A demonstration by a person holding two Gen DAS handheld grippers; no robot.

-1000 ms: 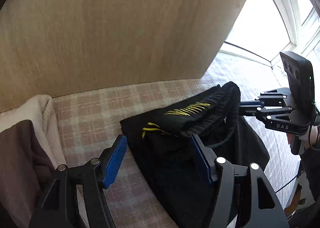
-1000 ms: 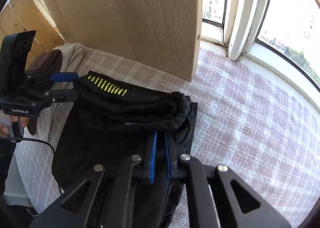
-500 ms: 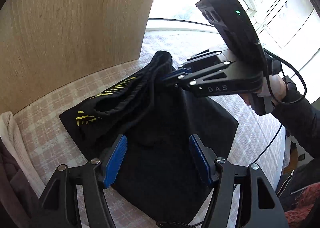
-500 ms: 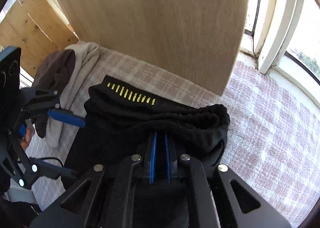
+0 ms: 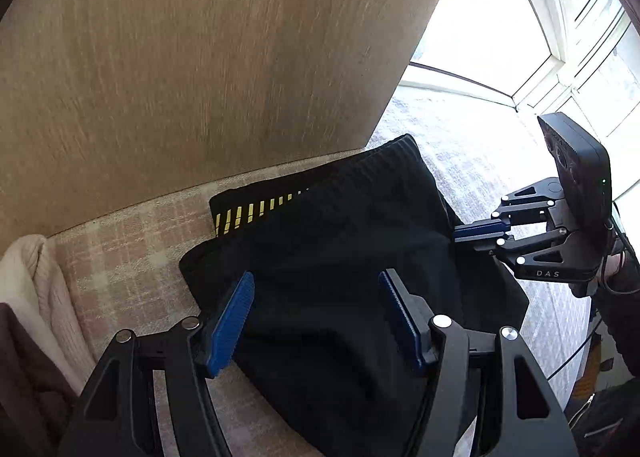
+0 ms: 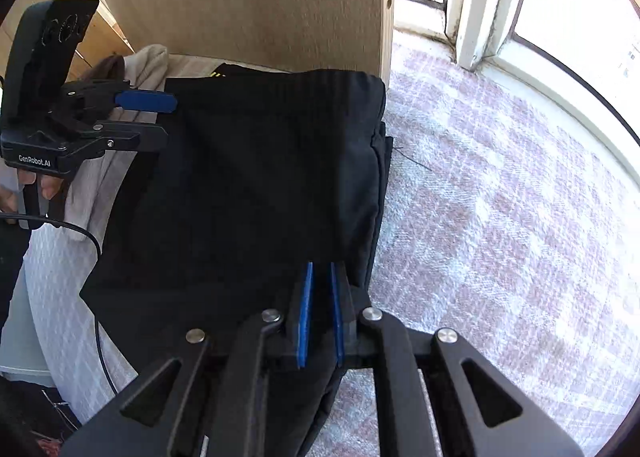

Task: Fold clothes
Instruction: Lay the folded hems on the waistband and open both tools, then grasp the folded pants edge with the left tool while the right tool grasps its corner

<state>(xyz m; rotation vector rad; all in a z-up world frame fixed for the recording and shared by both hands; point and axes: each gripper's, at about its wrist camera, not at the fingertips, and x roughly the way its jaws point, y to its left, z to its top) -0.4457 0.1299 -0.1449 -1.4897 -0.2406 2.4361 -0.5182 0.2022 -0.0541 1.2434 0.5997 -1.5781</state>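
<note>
Surface: a flat platform covered by a pink-and-white checked cloth (image 6: pixel 500 185), running up to a wooden panel (image 5: pixel 200 57) at the back and a white window frame (image 6: pixel 480 17) on the right.
Black garment (image 6: pixel 260 177): lies folded directly on the checked cloth, its ribbed waistband at the far end next to the wooden panel; a row of yellow dashes (image 5: pixel 248 213) shows at its far left corner.
Cream knit garment (image 5: pixel 36 281): lies bunched on the cloth at the left, just beside the black garment.
Dark brown garment (image 5: pixel 20 369): rests against the cream one, at the far left edge.
</note>
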